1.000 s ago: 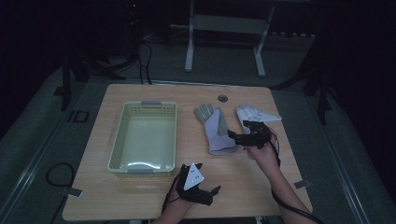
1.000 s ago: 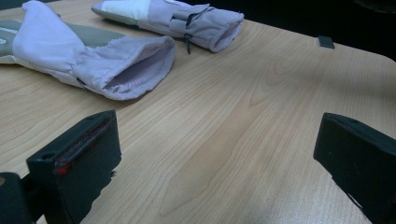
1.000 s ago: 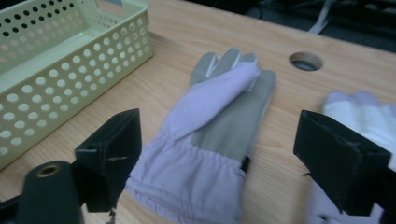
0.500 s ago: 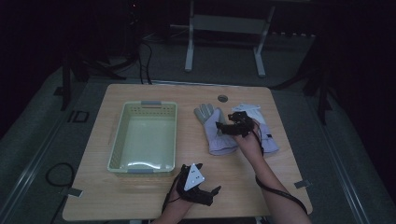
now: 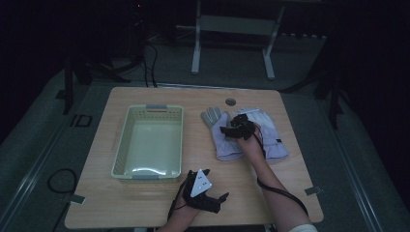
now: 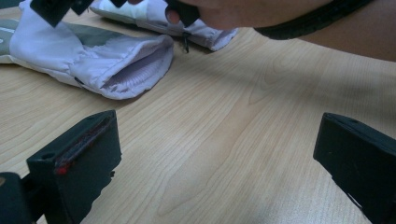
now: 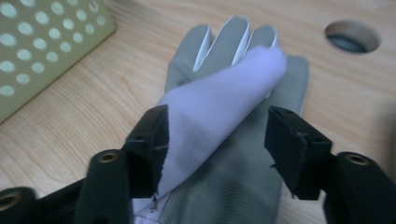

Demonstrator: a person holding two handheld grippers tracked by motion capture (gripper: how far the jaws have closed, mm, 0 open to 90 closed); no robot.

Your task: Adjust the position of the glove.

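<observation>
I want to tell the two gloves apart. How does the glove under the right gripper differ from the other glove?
The left glove lies beside the basket, under the right gripper; the right glove lies farther from the basket. The left glove shows grey fingers pointing to the table's far edge; the right glove's fingers are hidden behind the hand. A white flap of the left glove sits between the jaws, which have just been closing. Both are white.

place: dim lab or recording studio
signs: lone wooden table (image 5: 145,212) on grey floor mat; metal stand legs (image 5: 232,48); trailing cables (image 5: 145,58)
</observation>
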